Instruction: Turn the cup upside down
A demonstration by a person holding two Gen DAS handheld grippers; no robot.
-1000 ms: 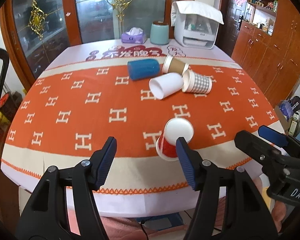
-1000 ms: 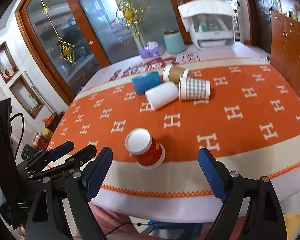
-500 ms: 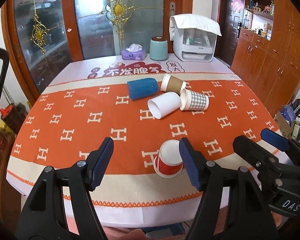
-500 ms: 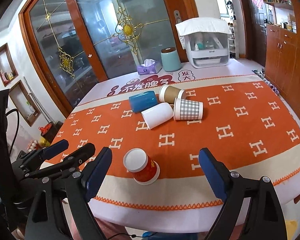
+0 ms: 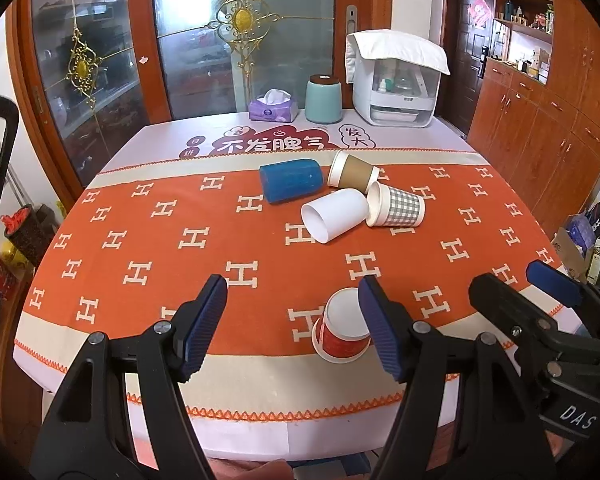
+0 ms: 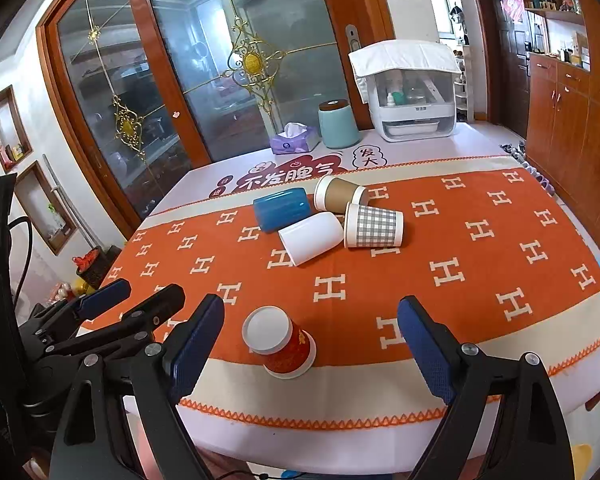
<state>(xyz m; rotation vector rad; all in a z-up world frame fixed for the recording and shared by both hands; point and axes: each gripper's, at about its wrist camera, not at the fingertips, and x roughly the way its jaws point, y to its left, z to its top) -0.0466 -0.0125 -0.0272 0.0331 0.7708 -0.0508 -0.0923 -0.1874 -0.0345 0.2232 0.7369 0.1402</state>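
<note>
A red paper cup (image 5: 343,332) stands upside down, white base up, near the table's front edge; it also shows in the right wrist view (image 6: 281,345). Four cups lie on their sides further back: blue (image 5: 291,180), brown (image 5: 353,171), white (image 5: 335,216) and grey checked (image 5: 396,205). My left gripper (image 5: 293,324) is open and empty, above the front edge, its right finger beside the red cup. My right gripper (image 6: 311,344) is open and empty, held back from the red cup.
An orange patterned cloth (image 5: 148,240) covers the table. At the back stand a tissue box (image 5: 274,105), a teal canister (image 5: 323,98) and a white appliance (image 5: 396,80). Wooden cabinets (image 5: 540,136) line the right side. Glass doors are behind the table.
Both grippers have pulled back and risen from the table, so the red cup looks smaller and farther away. The cups have not moved.
</note>
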